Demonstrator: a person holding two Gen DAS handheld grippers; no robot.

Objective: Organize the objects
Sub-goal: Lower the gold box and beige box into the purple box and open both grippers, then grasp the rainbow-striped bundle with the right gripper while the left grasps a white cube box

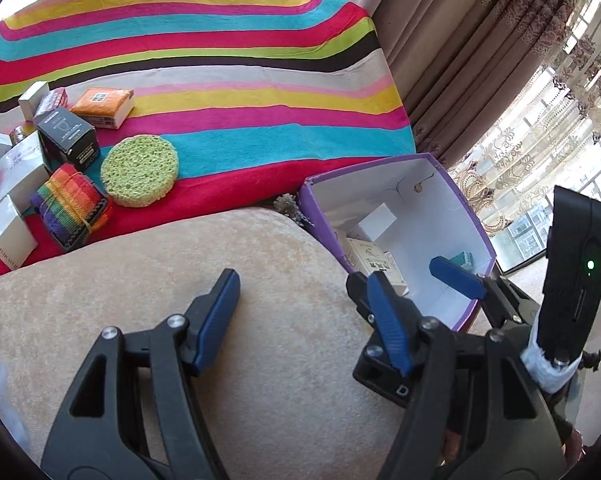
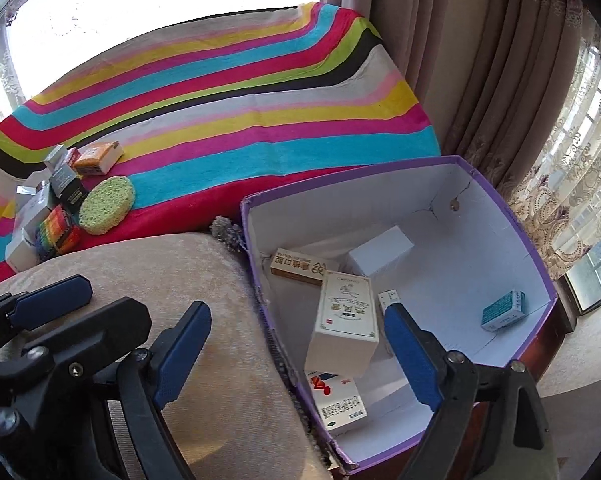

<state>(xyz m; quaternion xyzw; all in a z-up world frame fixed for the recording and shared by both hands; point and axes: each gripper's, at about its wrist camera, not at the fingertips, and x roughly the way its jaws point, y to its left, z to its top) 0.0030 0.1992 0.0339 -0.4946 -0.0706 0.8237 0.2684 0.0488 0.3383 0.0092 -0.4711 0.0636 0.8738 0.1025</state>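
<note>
The right gripper [image 2: 296, 340], black-framed tongs with blue ribbed pads, stands wide with nothing between its jaws; it hangs over the near rim of the purple cardboard box with the white inside [image 2: 452, 184], one pad above the box floor and the other over the beige plush sofa arm [image 2: 220, 360] just beside the box. The left gripper [image 1: 304, 312] is about half open and also empty, over the same sofa arm, to the left of the box. In the box lie several small cartons: a tall white carton with a red seal [image 2: 342, 320], a tan printed carton [image 2: 296, 270], a plain white one [image 2: 380, 254], a red-and-white one [image 2: 336, 400] and a small teal one [image 2: 502, 310] well apart by the far wall. Still outside, well to the left of the box on the striped blanket [image 1: 220, 80], sit a round green sponge [image 1: 140, 170], a rainbow-striped bundle [image 1: 70, 210], a black carton [image 1: 66, 136] and an orange packet [image 1: 102, 106]. These look light. The cartons are probably stiff but crushable, best pinched across flat sides; the sponge should be soft, taken at its edges.
</note>
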